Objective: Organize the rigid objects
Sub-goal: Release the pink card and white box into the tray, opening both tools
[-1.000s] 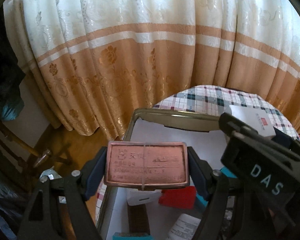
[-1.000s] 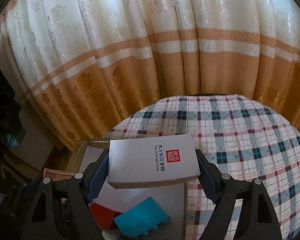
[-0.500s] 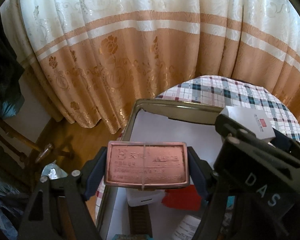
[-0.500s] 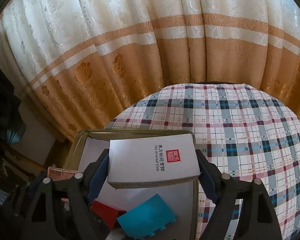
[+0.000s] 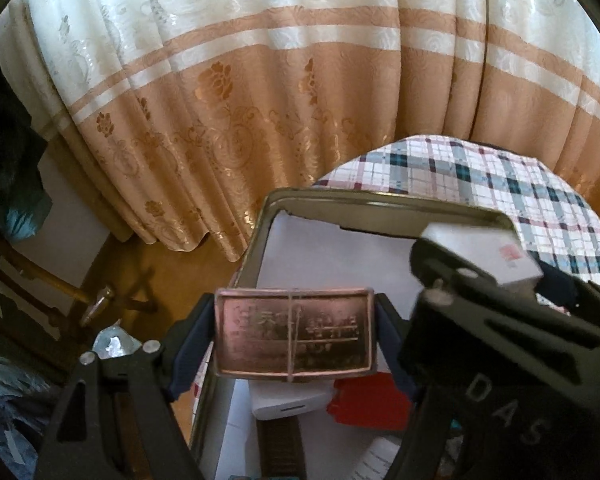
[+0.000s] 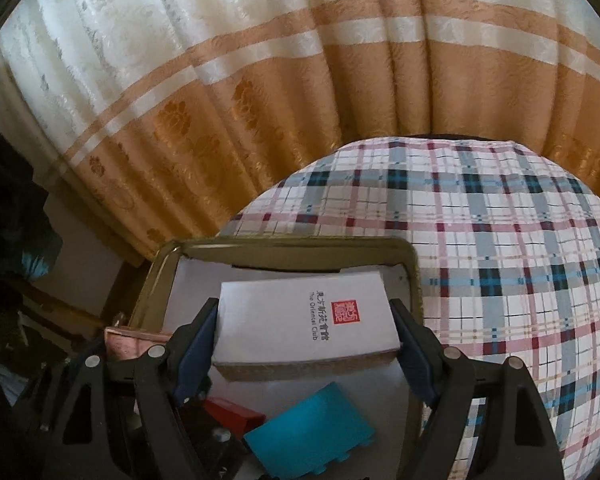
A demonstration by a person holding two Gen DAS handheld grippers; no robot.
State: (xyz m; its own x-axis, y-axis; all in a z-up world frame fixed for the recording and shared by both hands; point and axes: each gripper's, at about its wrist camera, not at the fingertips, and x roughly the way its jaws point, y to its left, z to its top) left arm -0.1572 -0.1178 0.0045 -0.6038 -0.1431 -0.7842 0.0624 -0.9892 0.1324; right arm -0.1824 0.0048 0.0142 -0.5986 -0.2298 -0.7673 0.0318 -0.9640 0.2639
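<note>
A copper-coloured tin (image 5: 294, 334) lies flat between the fingers of my left gripper (image 5: 294, 344), over the near left part of a gold-rimmed tray (image 5: 380, 200). Its jaws are opening; the tin looks blurred and no longer firmly pinched. My right gripper (image 6: 304, 340) is shut on a white box (image 6: 304, 320) with a red seal, held over the tray's (image 6: 292, 245) far half. The white box (image 5: 496, 248) also shows at the right of the left wrist view. The copper tin (image 6: 128, 344) peeks in at the left of the right wrist view.
In the tray lie a red block (image 5: 368, 404), a white item (image 5: 292, 402), a brown strap (image 5: 280, 448) and a teal piece (image 6: 312, 428). The tray sits on a plaid-covered round table (image 6: 500, 240). A curtain (image 6: 260, 100) hangs behind; a wooden chair (image 5: 60, 284) stands left.
The right gripper sank with the white box toward the tray, which now shows more of its far rim. The copper tin has gone blurred and looks slightly smaller between the left fingers.
</note>
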